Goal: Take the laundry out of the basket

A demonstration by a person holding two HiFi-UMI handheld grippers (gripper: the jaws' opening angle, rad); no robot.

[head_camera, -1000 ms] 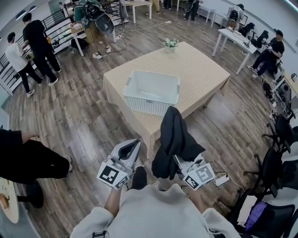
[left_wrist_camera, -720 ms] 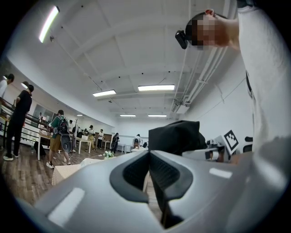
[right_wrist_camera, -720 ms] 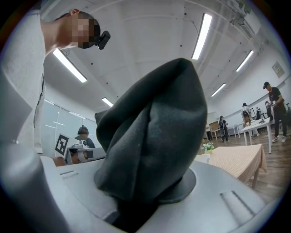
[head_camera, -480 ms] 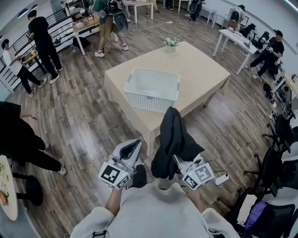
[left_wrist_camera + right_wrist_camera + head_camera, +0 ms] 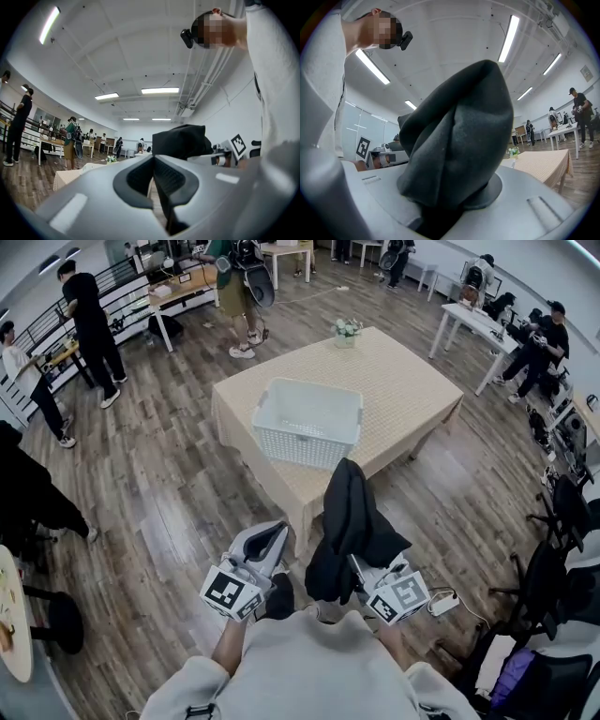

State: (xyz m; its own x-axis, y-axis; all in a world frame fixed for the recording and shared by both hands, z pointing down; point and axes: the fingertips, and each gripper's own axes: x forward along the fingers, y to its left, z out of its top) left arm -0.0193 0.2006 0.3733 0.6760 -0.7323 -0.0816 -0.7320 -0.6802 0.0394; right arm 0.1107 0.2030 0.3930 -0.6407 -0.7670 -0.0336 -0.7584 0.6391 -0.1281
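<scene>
The garment at lower centre is plain black. The basket is white, its walls a fine lattice. The tablecloth is beige with a small weave. The floor shows grey-brown planks.

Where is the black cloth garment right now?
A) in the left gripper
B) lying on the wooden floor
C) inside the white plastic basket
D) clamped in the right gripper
D: the black cloth garment is pinched between the jaws of the right gripper, well clear of the white plastic basket.
</scene>
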